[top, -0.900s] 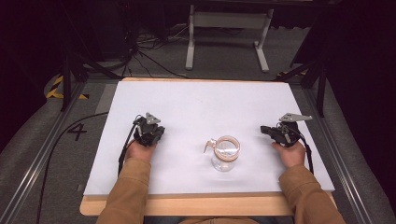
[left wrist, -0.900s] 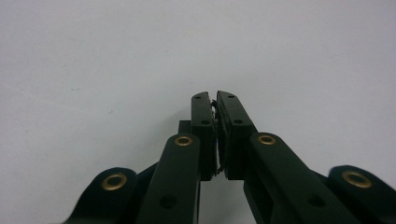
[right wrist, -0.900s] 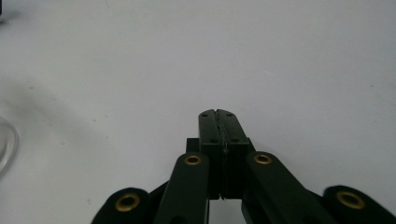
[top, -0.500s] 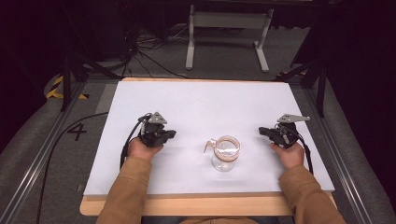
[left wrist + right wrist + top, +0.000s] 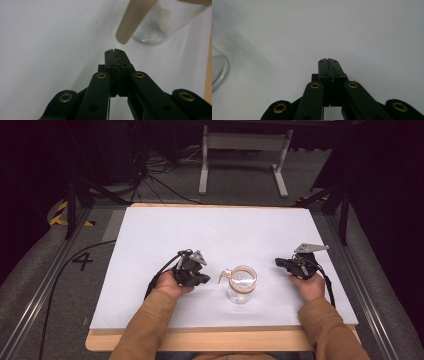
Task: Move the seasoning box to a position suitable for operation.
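Currently, two closed tongs are held low over a white desk [image 5: 150, 235] on either side of a glass jar.

Left tongs [image 5: 204, 279] are seen with jaws pressed together and nothing between them, just left of the clear glass jar [image 5: 241, 285], whose beige spout [image 5: 133, 18] juts toward them. Right tongs [image 5: 278, 262] are likewise seen closed on nothing, set apart to the jar's right, and are pointed toward it.
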`<state>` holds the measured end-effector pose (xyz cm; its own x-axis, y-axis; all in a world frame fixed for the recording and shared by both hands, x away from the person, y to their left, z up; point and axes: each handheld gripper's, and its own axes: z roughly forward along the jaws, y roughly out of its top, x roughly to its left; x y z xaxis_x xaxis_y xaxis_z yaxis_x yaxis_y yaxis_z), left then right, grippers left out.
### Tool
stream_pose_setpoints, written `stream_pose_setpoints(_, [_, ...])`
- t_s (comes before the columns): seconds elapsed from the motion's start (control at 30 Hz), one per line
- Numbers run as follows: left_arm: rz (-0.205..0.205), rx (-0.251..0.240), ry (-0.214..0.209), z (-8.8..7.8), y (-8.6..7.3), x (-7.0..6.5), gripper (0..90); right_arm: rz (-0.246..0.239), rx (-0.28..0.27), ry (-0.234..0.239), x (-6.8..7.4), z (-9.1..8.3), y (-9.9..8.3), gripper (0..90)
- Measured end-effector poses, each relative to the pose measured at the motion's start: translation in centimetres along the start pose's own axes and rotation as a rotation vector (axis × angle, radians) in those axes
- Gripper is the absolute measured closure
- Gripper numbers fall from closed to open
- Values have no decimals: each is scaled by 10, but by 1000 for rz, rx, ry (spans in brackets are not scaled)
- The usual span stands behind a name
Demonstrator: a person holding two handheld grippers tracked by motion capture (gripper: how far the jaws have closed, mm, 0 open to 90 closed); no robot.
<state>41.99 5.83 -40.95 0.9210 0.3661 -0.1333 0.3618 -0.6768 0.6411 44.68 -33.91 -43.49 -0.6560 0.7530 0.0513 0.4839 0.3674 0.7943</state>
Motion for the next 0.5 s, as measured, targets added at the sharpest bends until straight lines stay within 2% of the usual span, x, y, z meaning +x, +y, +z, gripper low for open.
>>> stream_pose_setpoints(0.13, [31, -6, -23, 7, 5, -5, 896, -15, 8, -2, 2, 0, 0, 895])
stream_pose_setpoints(0.27, [22, 5, -22, 11, 8, -6, 896, -25, 7, -5, 4, 0, -1, 894])
stream_pose_setpoints(0.33, [21, 1, -39, 11, 8, -5, 896, -27, 10, -6, 5, 0, -1, 894])
stream_pose_setpoints(0.4, [20, -16, -84, 11, 9, -5, 896, -31, 10, -5, 6, 0, -1, 894])
stream_pose_setpoints(0.5, [29, -15, -79, 12, 11, -6, 896, -34, 11, -8, 7, 0, -1, 893])
